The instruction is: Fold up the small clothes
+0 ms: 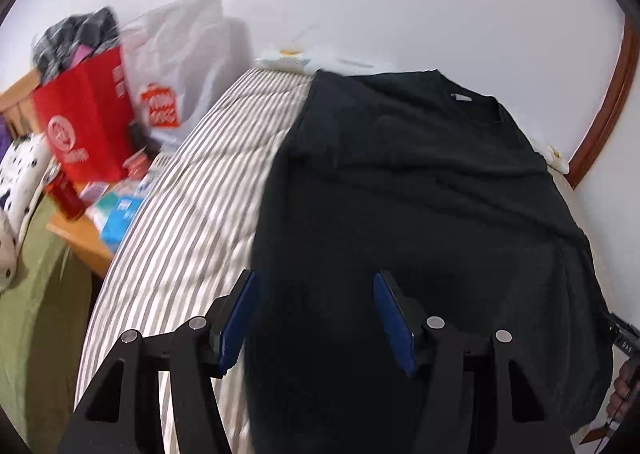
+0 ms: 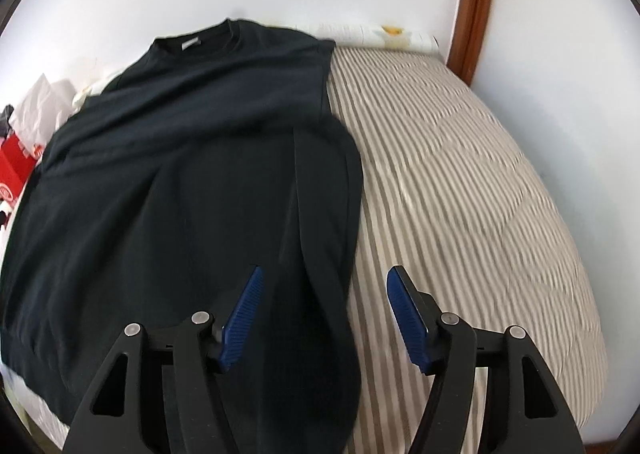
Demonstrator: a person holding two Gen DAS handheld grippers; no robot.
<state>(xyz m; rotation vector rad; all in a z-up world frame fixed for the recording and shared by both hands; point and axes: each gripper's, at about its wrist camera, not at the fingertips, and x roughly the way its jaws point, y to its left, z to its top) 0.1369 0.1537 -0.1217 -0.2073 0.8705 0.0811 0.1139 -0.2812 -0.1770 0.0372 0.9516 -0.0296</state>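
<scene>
A black T-shirt (image 1: 420,194) lies spread on a striped mattress (image 1: 192,214), collar at the far end; it also shows in the right wrist view (image 2: 180,174). Both side parts look folded in over the body. My left gripper (image 1: 316,278) is open and empty above the shirt's near left edge. My right gripper (image 2: 324,274) is open and empty above the shirt's near right edge, over the folded-in strip (image 2: 320,214). The other gripper's handle and a hand show at the right edge of the left wrist view (image 1: 624,366).
Left of the mattress stands a wooden side table (image 1: 84,246) with a red bag (image 1: 84,122), a white plastic bag (image 1: 176,66) and small boxes. White wall behind; a brown door frame (image 2: 476,2) at the right. Bare striped mattress (image 2: 480,194) lies right of the shirt.
</scene>
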